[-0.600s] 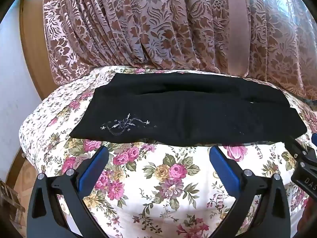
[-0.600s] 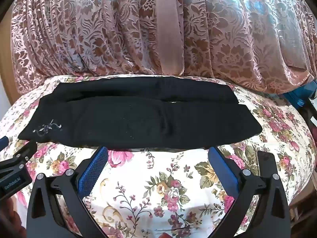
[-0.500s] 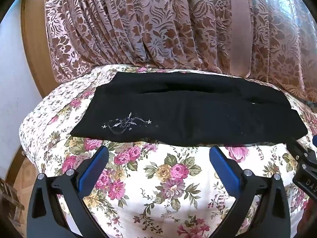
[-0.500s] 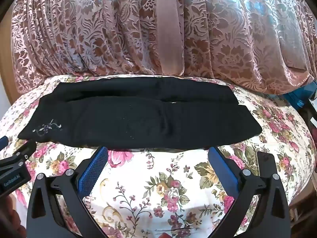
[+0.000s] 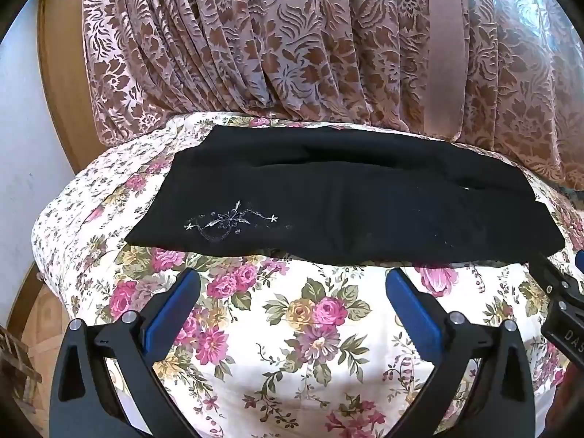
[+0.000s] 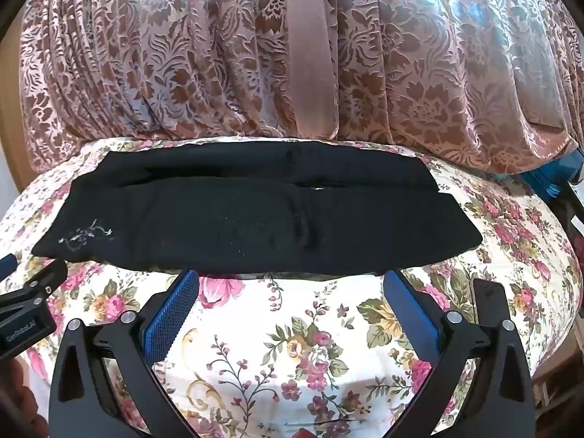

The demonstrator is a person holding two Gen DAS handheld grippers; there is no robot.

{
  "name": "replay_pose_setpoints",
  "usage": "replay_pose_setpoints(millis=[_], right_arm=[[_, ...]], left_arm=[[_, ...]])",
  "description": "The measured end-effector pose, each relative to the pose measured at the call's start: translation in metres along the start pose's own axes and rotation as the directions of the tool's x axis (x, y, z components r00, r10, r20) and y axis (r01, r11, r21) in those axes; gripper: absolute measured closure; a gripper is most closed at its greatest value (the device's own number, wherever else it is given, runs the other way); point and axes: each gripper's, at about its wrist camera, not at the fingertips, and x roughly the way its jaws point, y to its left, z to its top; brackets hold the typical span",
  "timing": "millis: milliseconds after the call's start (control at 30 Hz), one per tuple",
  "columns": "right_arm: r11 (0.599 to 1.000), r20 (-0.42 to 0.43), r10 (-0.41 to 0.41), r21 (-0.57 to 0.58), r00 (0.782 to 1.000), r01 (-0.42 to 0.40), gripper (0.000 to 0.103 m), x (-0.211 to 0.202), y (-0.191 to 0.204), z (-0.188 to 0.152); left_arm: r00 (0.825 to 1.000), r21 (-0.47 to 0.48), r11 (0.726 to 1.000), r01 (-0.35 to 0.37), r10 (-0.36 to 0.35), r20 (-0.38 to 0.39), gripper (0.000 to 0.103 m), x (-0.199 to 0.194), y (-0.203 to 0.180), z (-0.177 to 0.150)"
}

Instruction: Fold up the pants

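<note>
Black pants [image 5: 346, 200] lie folded lengthwise into a long band across the floral sheet [image 5: 292, 328], with white embroidery [image 5: 226, 221] near the left end. They also show in the right wrist view [image 6: 262, 219]. My left gripper [image 5: 292, 284] is open and empty, just short of the band's near edge. My right gripper [image 6: 290, 284] is open and empty, its blue pads [image 6: 171, 314] close to the near edge toward the right half. Each gripper shows at the edge of the other's view.
A pink and brown patterned curtain [image 5: 310, 43] hangs right behind the bed. A wooden frame [image 5: 62, 73] and white wall are at the left. A blue object [image 6: 554, 175] sits at the bed's far right. The sheet drops off at both sides.
The left wrist view has shifted slightly, with the pants sitting a little lower in it. The right gripper has barely moved. Both stay open.
</note>
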Motion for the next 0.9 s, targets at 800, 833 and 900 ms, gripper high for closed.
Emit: replay_pose_setpoints(millis=[800, 833, 900], right_arm=[[1.000, -0.003, -0.002, -0.004, 1.000, 0.002, 0.003, 0.0010, 0.0008, -0.0005], [1.000, -0.003, -0.002, -0.004, 1.000, 0.002, 0.003, 0.0007, 0.0007, 0.0000], [1.000, -0.003, -0.001, -0.004, 1.000, 0.001, 0.003, 0.0010, 0.0006, -0.0006]], left_arm=[[1.000, -0.012, 1.000, 0.005, -0.006, -0.019, 0.002, 0.0049, 0.0013, -0.0040], [1.000, -0.013, 1.000, 0.004, -0.004, -0.021, 0.002, 0.0053, 0.0013, -0.0043], [1.000, -0.016, 1.000, 0.005, -0.006, -0.026, 0.002, 0.0064, 0.0017, -0.0044]])
